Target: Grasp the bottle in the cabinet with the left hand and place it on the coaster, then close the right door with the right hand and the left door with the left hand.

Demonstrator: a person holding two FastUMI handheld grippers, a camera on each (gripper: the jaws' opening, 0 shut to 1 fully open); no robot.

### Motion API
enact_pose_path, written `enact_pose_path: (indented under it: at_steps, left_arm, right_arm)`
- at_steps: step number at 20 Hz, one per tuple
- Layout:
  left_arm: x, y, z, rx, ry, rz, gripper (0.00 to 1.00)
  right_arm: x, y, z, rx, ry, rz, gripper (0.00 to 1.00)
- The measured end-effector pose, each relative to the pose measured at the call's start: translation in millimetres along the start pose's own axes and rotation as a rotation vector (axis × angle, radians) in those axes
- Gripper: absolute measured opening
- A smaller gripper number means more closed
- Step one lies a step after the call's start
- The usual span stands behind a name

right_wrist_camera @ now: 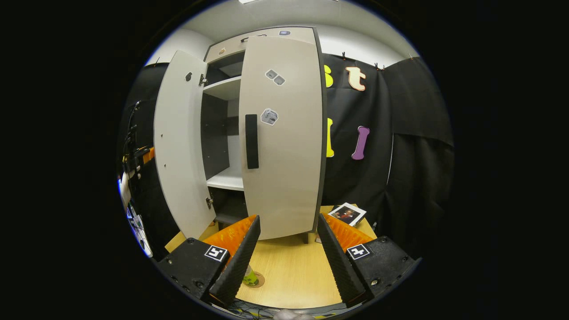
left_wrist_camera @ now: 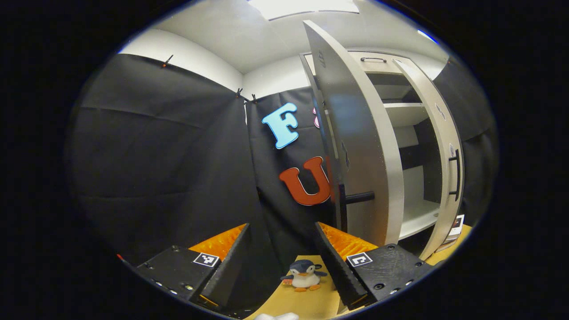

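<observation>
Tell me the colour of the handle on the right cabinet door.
Black handle on the light grey right door, clearest in the right gripper view.

The cabinet (right_wrist_camera: 262,133) stands at the back of the tabletop (right_wrist_camera: 293,271), its left door (right_wrist_camera: 180,142) swung wide. In front, the bottle (right_wrist_camera: 250,278) sits on the coaster (right_wrist_camera: 259,281). A photo (right_wrist_camera: 347,214) lies right of the cabinet, a toy penguin (left_wrist_camera: 304,275) to its left.

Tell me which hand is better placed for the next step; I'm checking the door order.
Left. The bottle already sits on the coaster and the right door looks nearly shut, while the left door stands open just ahead of the left gripper, whose fingers are open.
</observation>
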State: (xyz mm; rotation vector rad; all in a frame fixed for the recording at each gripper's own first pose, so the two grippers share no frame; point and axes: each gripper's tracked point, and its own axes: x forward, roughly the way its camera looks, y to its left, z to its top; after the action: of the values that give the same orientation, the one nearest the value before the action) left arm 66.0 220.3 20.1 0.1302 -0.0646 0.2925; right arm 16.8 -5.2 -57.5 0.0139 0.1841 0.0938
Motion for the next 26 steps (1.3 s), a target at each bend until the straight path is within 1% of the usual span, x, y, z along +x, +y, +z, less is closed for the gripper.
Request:
enact_pose_path:
  at_steps: [1,2,4,8,11,13,14,16,17,19,21,23,24,26]
  left_arm:
    - [-1.2,-1.7,-0.3,-0.002,0.003,0.000,0.85]
    - [-3.0,-5.7,0.2,-0.004,0.005,-0.004,0.89]
    - [-4.9,-14.9,0.8,-0.019,0.008,-0.024,0.89]
    - [-12.7,-51.3,5.0,-0.044,0.000,-0.098,0.89]
    - [-13.7,-89.1,12.4,-0.051,-0.009,-0.186,0.89]
    - [-12.4,-118.1,10.7,-0.075,0.009,-0.250,0.88]
    - [-12.1,-133.6,9.9,-0.091,0.017,-0.283,0.86]
    - [-9.0,-167.0,5.2,-0.109,0.042,-0.353,0.89]
    - [-7.4,-183.1,2.1,-0.115,0.054,-0.378,0.89]
    - [-2.4,-201.2,-4.6,-0.102,0.076,-0.387,0.96]
    - [-0.1,-208.2,-6.0,-0.090,0.080,-0.377,0.96]
    - [-2.8,-214.1,-3.5,-0.099,0.078,-0.374,0.96]
    - [-4.6,-212.9,-1.2,-0.101,0.075,-0.370,0.94]
    - [-9.7,-211.4,2.4,-0.107,0.072,-0.369,0.95]
  right_arm:
    - [0.2,-2.0,-1.2,0.006,0.003,0.000,0.80]
    - [0.4,-3.8,-2.7,0.011,0.006,0.000,0.80]
    - [1.8,-10.8,-4.0,0.015,0.011,-0.009,0.80]
    - [1.4,-20.2,-2.8,0.013,0.011,-0.018,0.80]
    - [-1.1,-25.7,-1.2,0.012,0.008,-0.024,0.80]
    - [-2.8,-30.5,0.5,0.018,0.008,-0.026,0.80]
    - [-3.1,-33.2,2.5,0.021,0.006,-0.029,0.80]
    - [-5.6,-38.9,5.3,0.021,0.001,-0.035,0.80]
    - [-7.3,-42.1,7.2,0.020,-0.001,-0.039,0.80]
    - [-10.9,-47.6,9.5,0.022,-0.005,-0.046,0.80]
    - [-14.4,-53.3,11.9,0.026,-0.013,-0.052,0.80]
    - [-15.1,-59.6,15.7,0.034,-0.021,-0.060,0.80]
    - [-14.6,-60.9,15.6,0.040,-0.023,-0.061,0.80]
    - [-12.1,-60.3,14.4,0.049,-0.021,-0.058,0.80]
